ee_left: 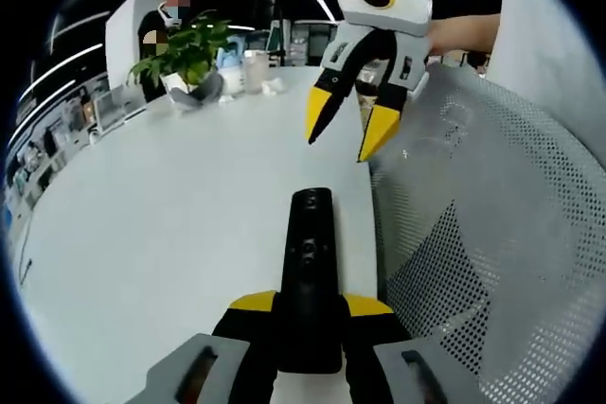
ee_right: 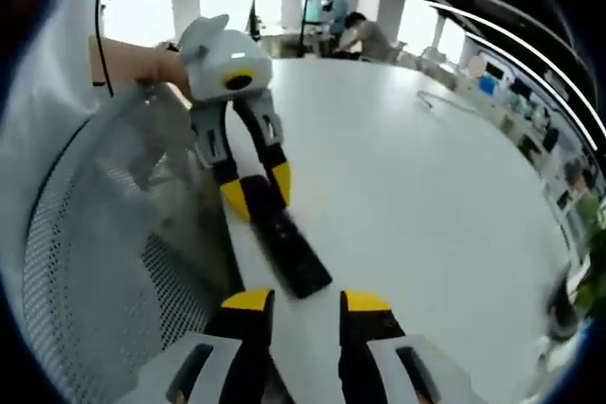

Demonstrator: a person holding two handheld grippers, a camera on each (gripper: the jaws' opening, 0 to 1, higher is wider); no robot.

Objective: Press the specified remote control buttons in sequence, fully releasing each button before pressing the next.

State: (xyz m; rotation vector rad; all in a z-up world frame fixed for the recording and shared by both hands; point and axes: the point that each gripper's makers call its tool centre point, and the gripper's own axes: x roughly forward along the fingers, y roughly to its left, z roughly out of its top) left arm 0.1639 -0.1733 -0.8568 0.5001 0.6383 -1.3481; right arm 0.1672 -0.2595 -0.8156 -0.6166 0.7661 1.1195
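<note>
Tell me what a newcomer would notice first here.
The black remote, clamped between the left gripper's yellow-tipped jaws over the white table. Next, the right gripper hanging open just beyond the remote's far end, beside a grey mesh chair back.

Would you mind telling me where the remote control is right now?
The remote control is clamped in the left gripper over the white table, beside the mesh chair back, with the right gripper open beyond its far end.
</note>
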